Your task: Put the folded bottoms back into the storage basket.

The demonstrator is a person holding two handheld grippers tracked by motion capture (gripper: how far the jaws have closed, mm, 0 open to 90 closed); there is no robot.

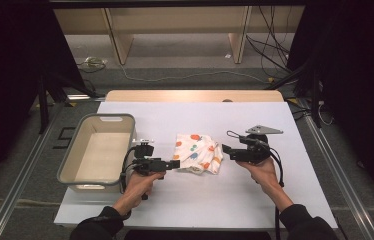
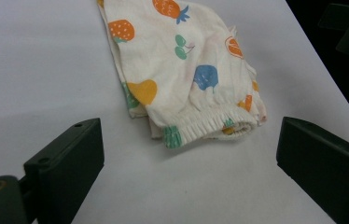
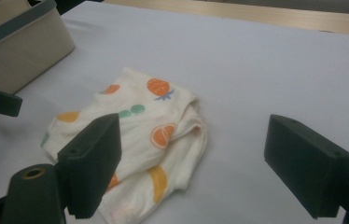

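Observation:
A folded cream cloth (image 1: 198,152) printed with orange, blue and green fruit lies on the white table sheet (image 1: 200,195). My left gripper (image 1: 176,164) sits just at the cloth's left edge, low over the sheet. In the left gripper view it (image 2: 189,140) is open, and the cloth's elastic hem (image 2: 205,123) lies just beyond the gap between its jaws. My right gripper (image 1: 226,150) is at the cloth's right edge, facing left. It (image 3: 193,140) is open, with the cloth (image 3: 135,140) ahead of its left jaw. Neither gripper holds anything.
A beige bin with a grey rim (image 1: 82,129) stands empty at the left of the sheet, close behind my left hand; its corner (image 3: 18,46) appears in the right gripper view. Bare sheet lies in front of and beyond the cloth. Cables and wooden legs are on the floor past the table.

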